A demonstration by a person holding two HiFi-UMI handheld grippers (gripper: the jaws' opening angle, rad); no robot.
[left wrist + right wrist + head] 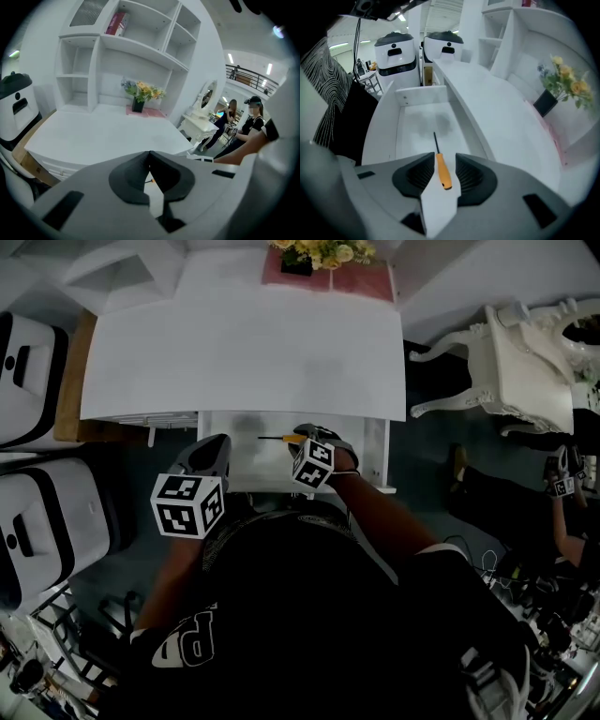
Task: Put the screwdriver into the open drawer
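The right hand-held gripper (445, 155), jaws apart, is straddling the orange-handled screwdriver (442, 170), its shaft pointing straight ahead over the open drawer (422, 96).

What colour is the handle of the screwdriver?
The screwdriver handle is orange; the right gripper view shows it best.

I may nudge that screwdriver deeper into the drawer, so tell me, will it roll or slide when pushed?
The screwdriver has a rounded orange handle and a thin shaft, so a sideways push would probably roll it. The drawer floor looks smooth and flat, so pushed lengthwise it likely slides easily. It looks stiff and light for its length.
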